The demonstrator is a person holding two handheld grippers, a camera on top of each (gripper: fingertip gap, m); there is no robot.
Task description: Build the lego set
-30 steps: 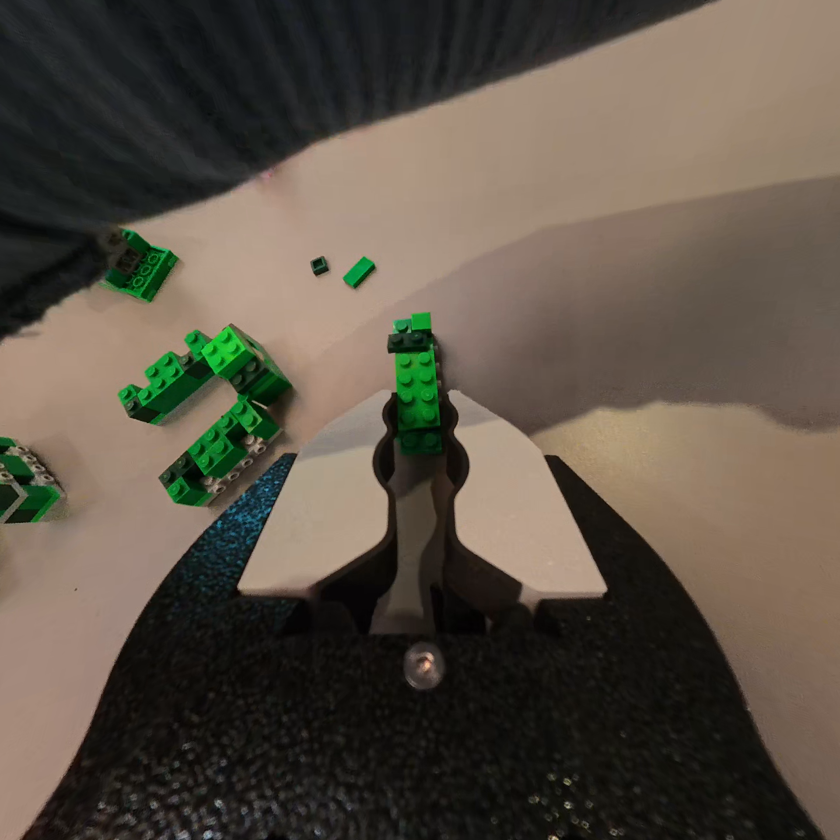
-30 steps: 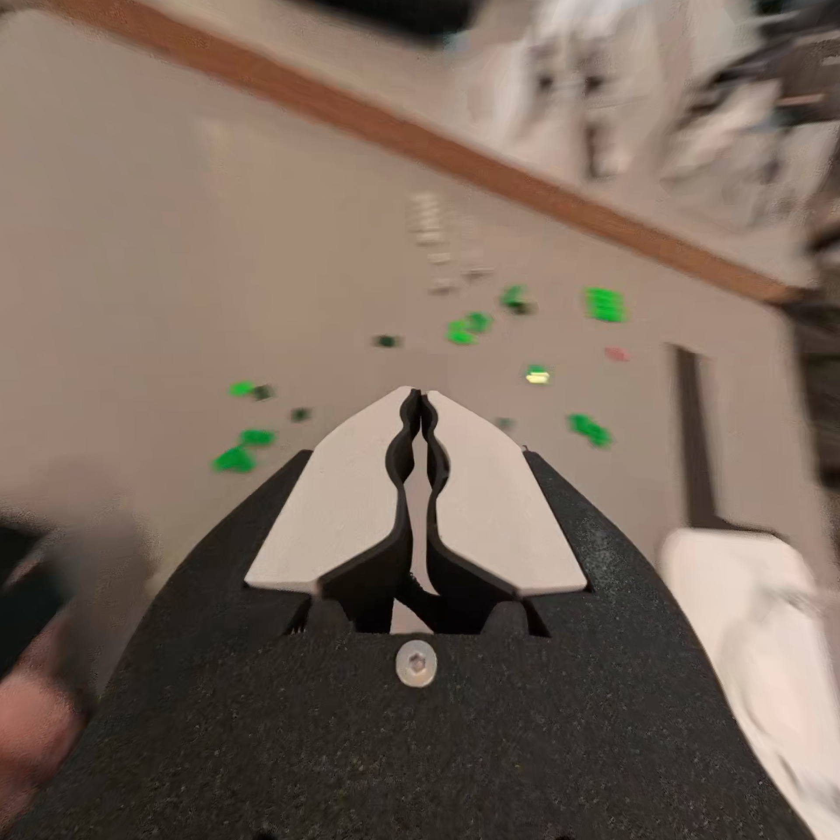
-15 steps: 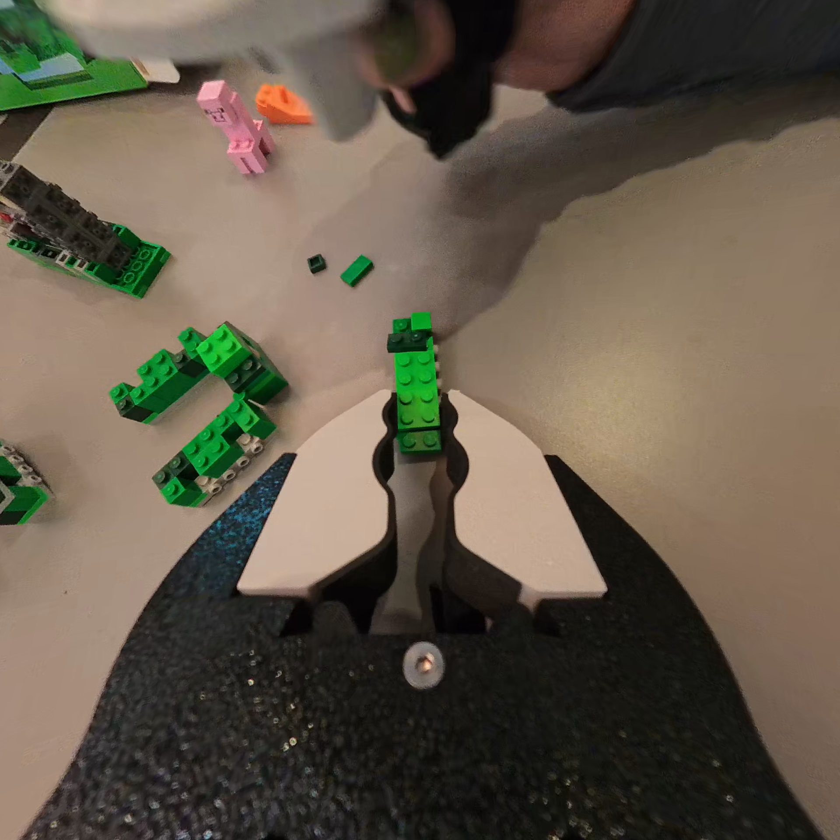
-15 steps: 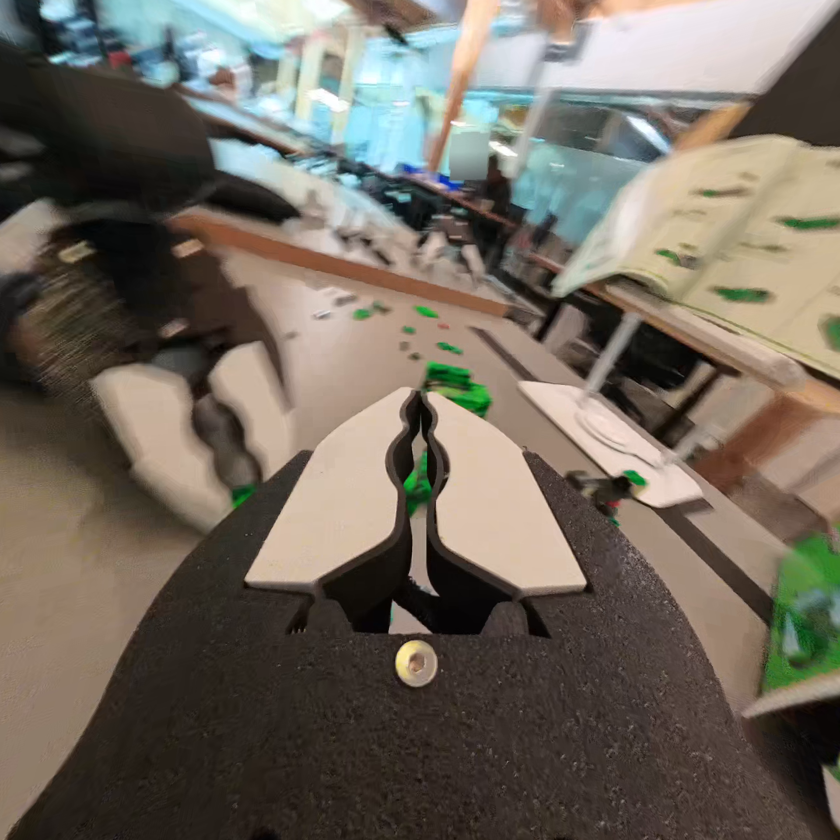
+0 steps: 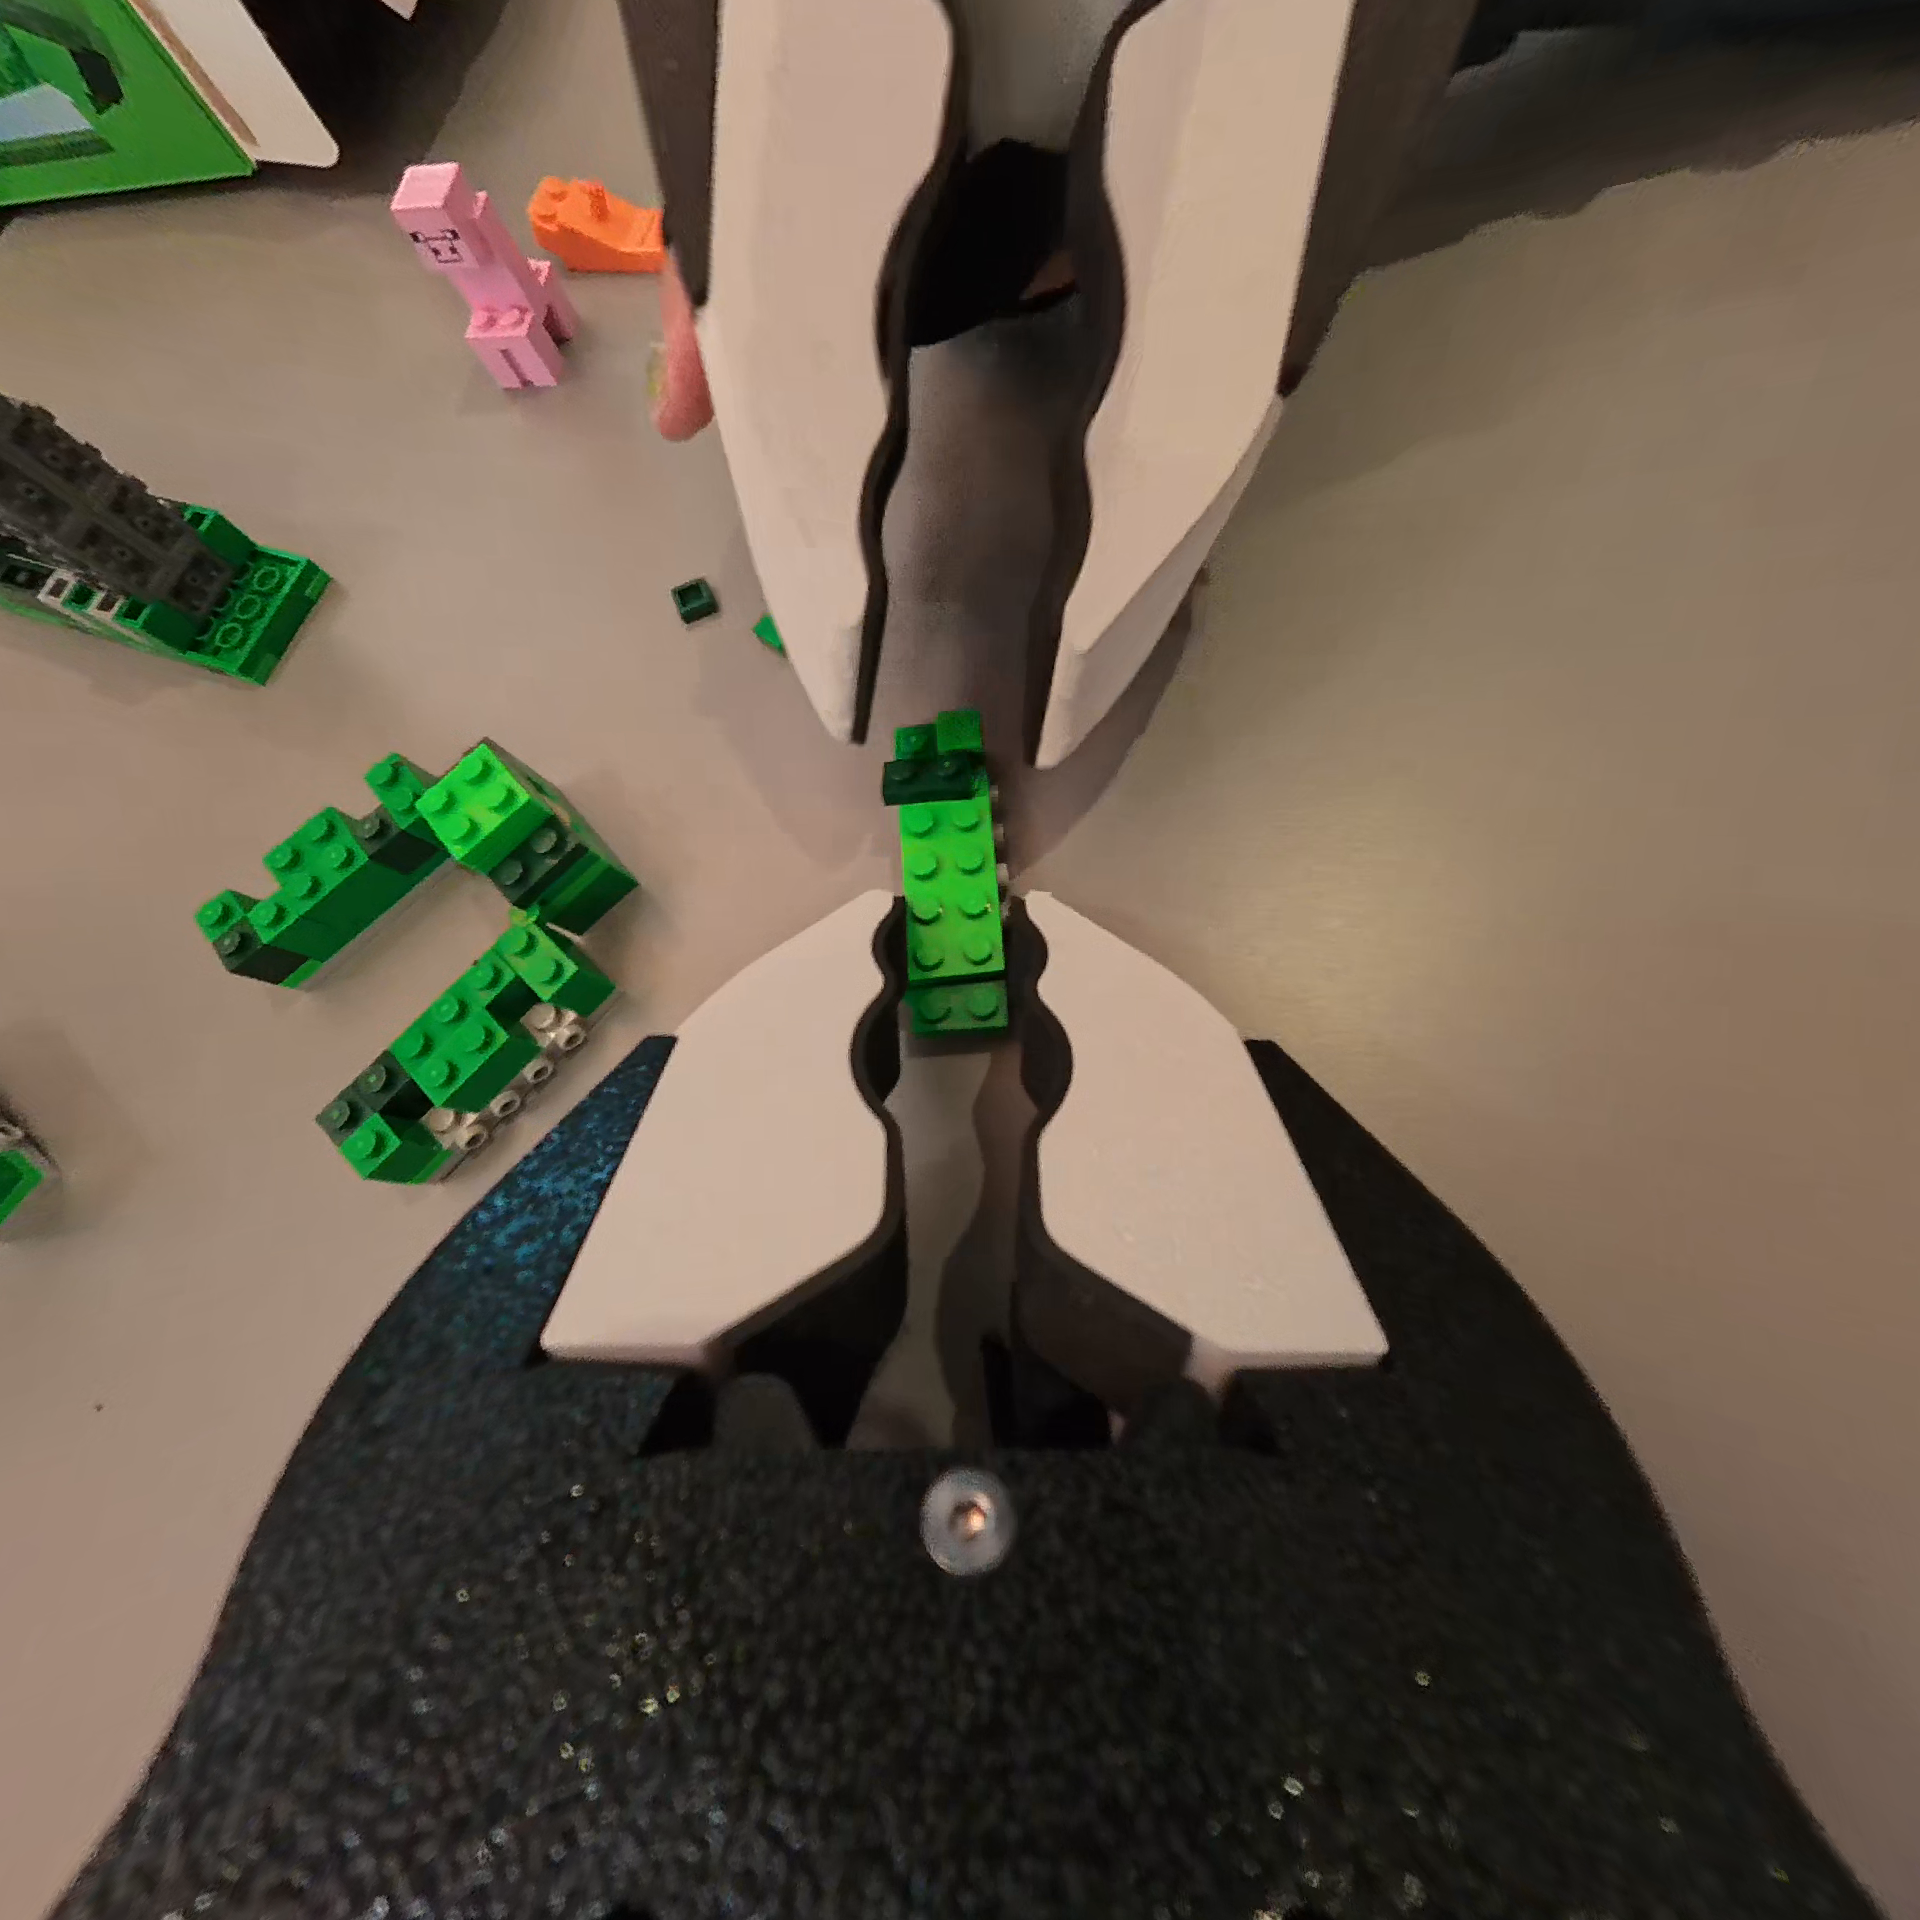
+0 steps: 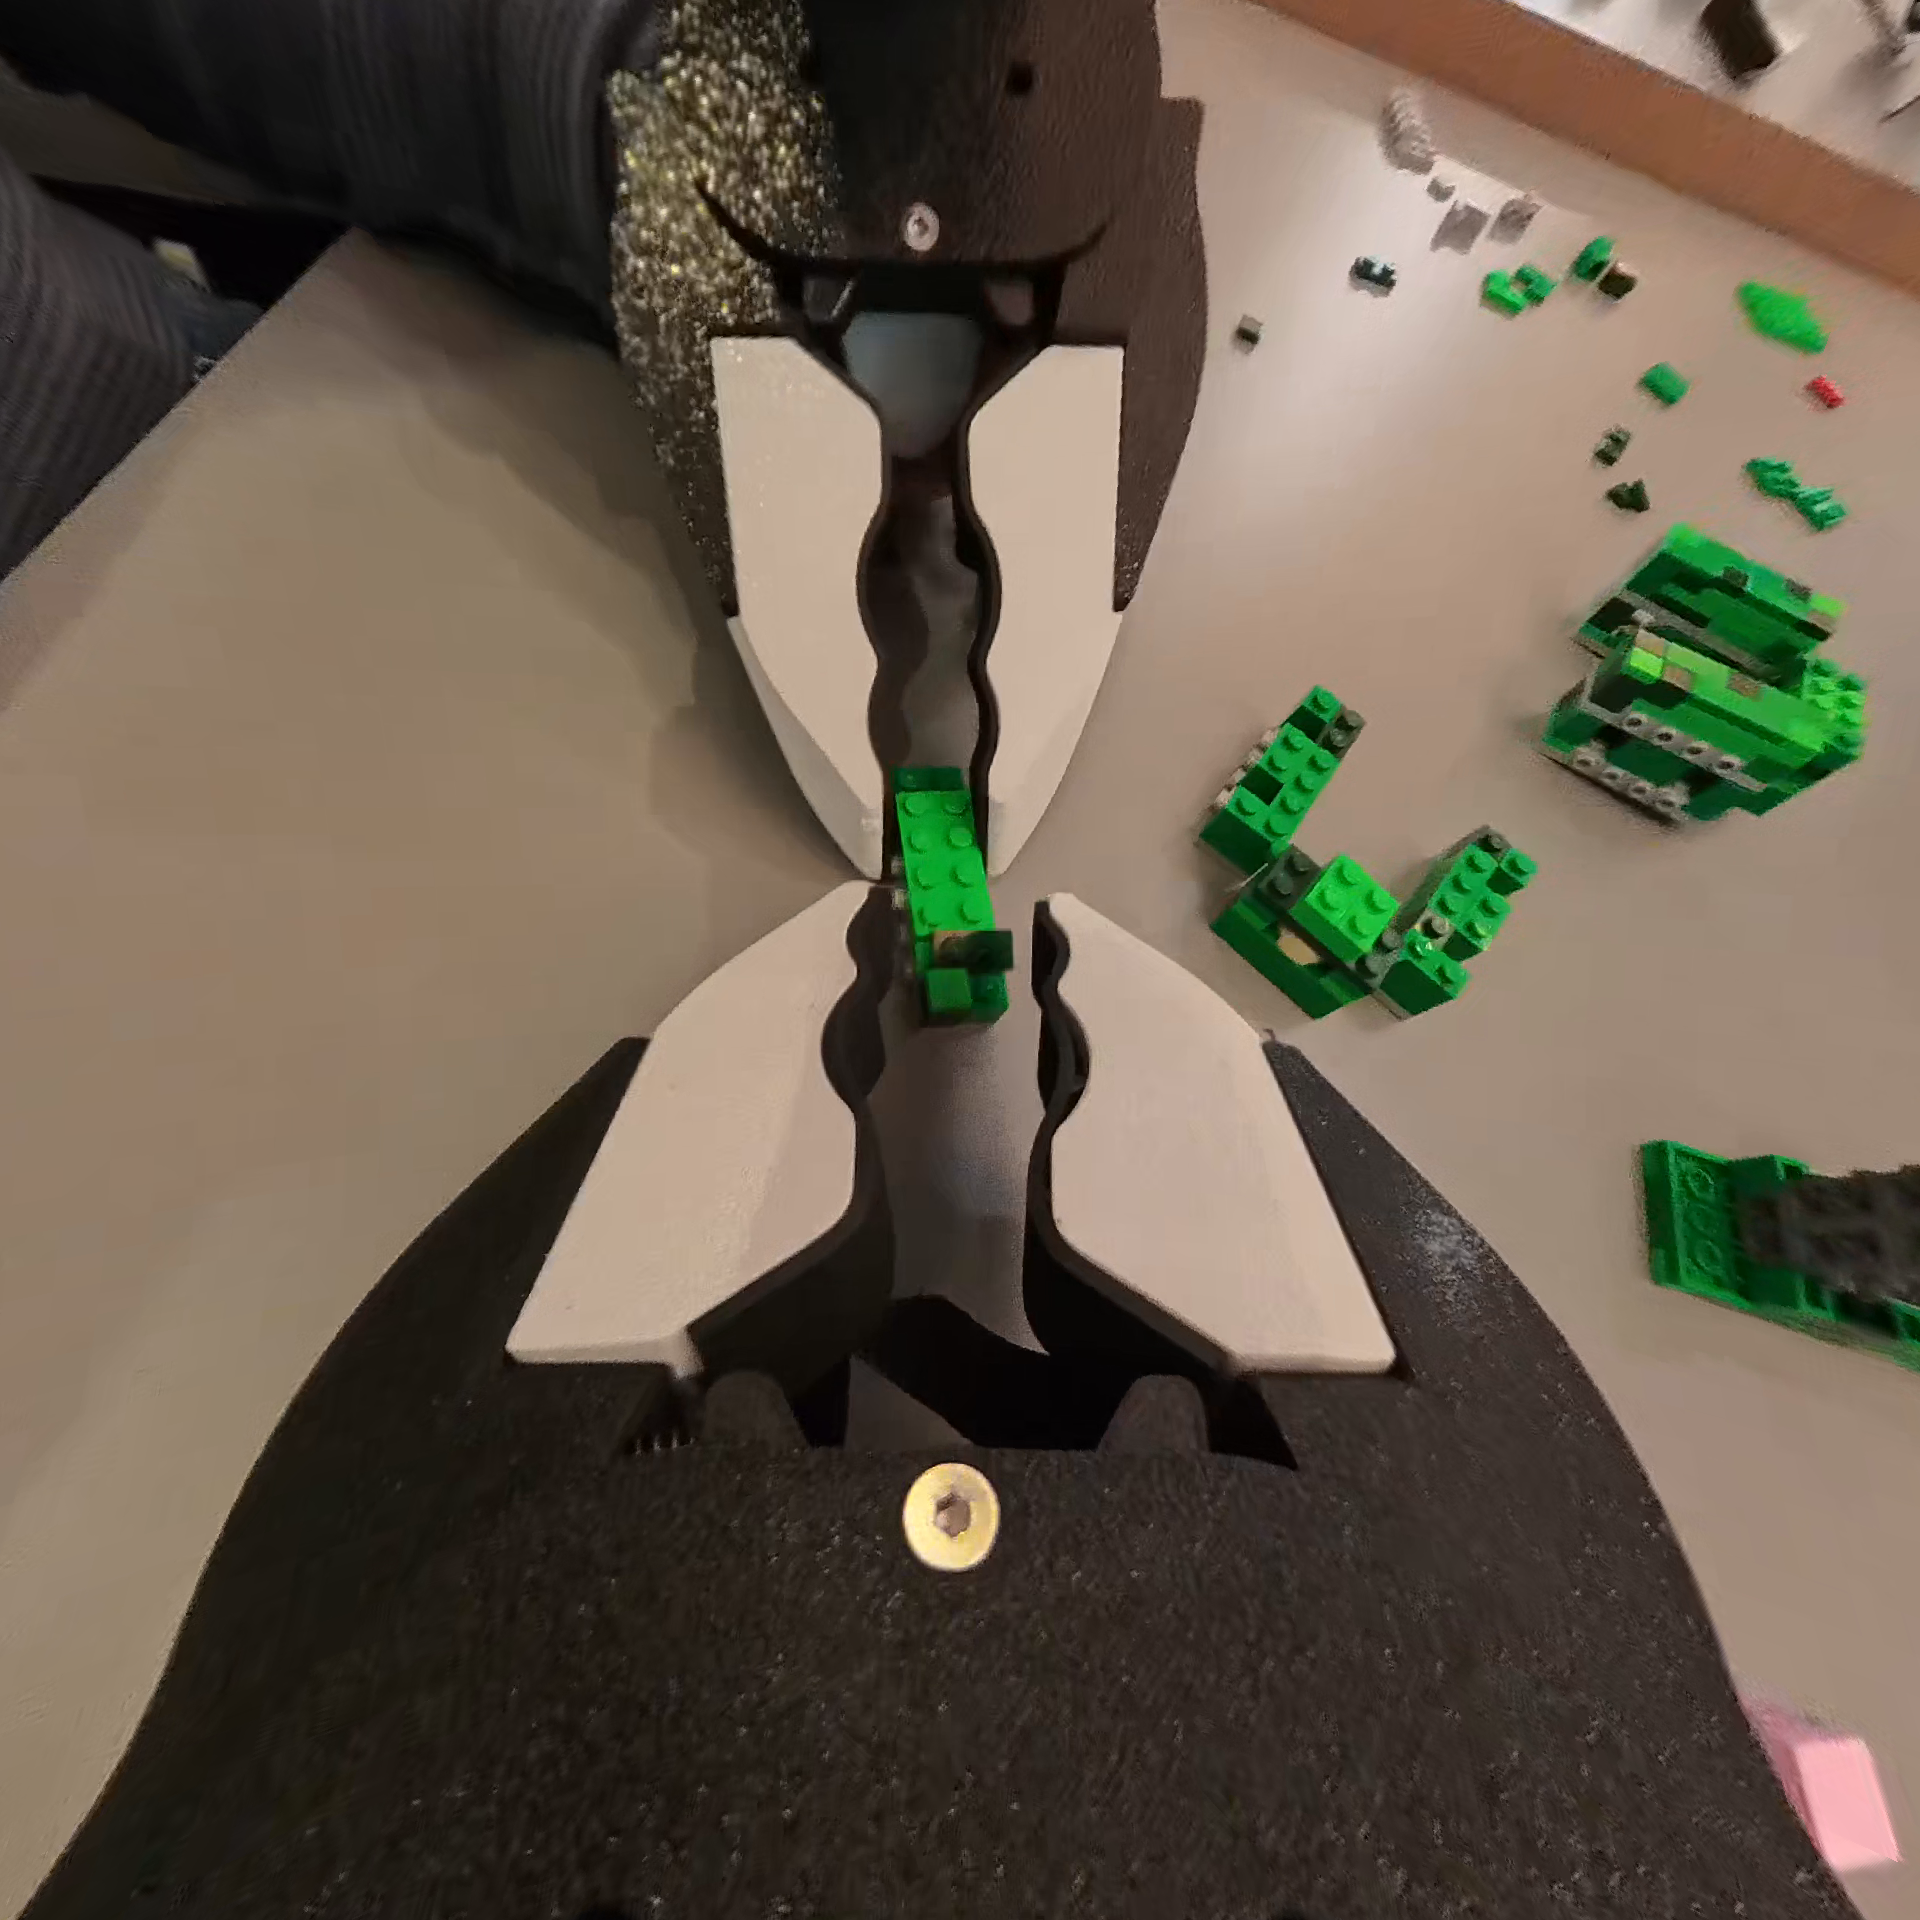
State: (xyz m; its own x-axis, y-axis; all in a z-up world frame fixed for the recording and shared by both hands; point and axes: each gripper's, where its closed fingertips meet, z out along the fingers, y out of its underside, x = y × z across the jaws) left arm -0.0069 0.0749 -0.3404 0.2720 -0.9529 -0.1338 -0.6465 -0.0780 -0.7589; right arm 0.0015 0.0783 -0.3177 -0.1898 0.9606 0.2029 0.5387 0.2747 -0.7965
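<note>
**Two grippers nose to nose over one green lego strip**

So the left gripper (image 5: 954,914) is clamped on the near end of a narrow green brick strip (image 5: 954,894), bright green studs up, with a darker green bit at its far end. The strip sits just above the grey table (image 5: 1558,935); can't tell if it actually touches. The right gripper (image 6: 940,914) faces it from the opposite side, jaws spread with a clear gap, and the strip's dark-green end pokes in between its fingers (image 6: 748,1091) without either one gripping it.

Everything else, relative to the strip as the left wrist view shows it: two stepped green assemblies (image 5: 416,862) lie off to its left, near each other. Further left is a green baseplate with a grey build (image 5: 156,582) on it. Beyond those, a pink blocky figure (image 5: 483,281) and an orange piece (image 5: 597,223) just beside it. A tiny dark green piece (image 5: 693,601) sits alone near the right gripper's tip.
</note>
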